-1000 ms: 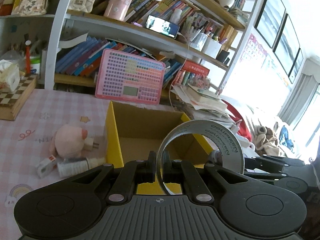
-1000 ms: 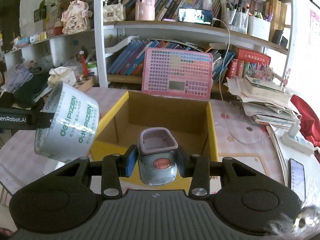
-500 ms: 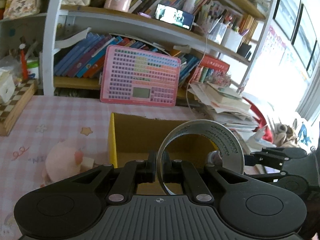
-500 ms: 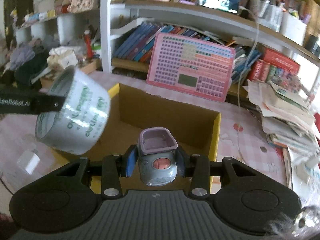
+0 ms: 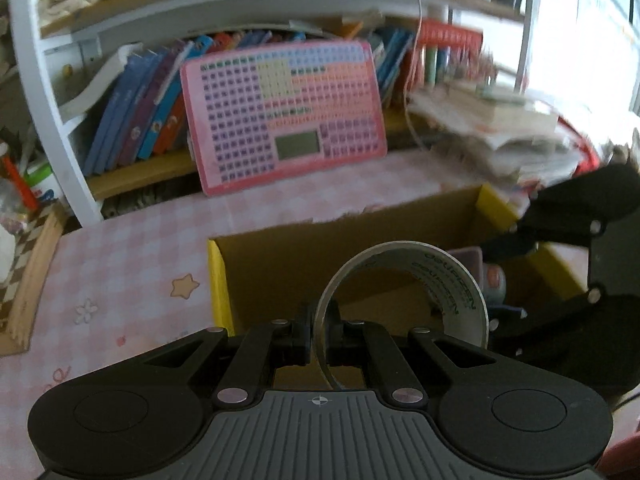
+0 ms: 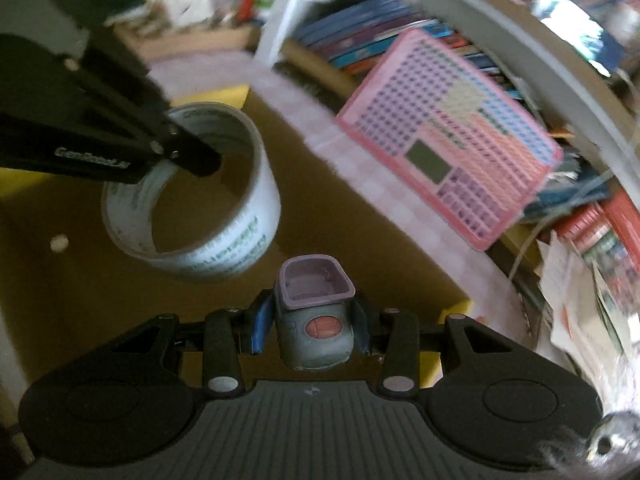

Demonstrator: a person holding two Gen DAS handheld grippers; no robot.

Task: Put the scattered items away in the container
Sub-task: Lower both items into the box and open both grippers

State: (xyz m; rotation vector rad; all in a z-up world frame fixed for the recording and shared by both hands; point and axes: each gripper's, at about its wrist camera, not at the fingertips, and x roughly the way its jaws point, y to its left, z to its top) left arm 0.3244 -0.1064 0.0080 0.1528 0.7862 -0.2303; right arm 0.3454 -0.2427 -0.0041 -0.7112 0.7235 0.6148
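Paper stack at two o'clock in the left view is smearing into blur. Tape roll is hiding most of the toy car. Right view: shelf books at twelve o'clock are blurring, titles unreadable.

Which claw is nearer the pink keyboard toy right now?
Hard to say. Left claw, gripping the tape roll, and right claw, gripping the toy car, both hover over the box, short of the pink keyboard toy.
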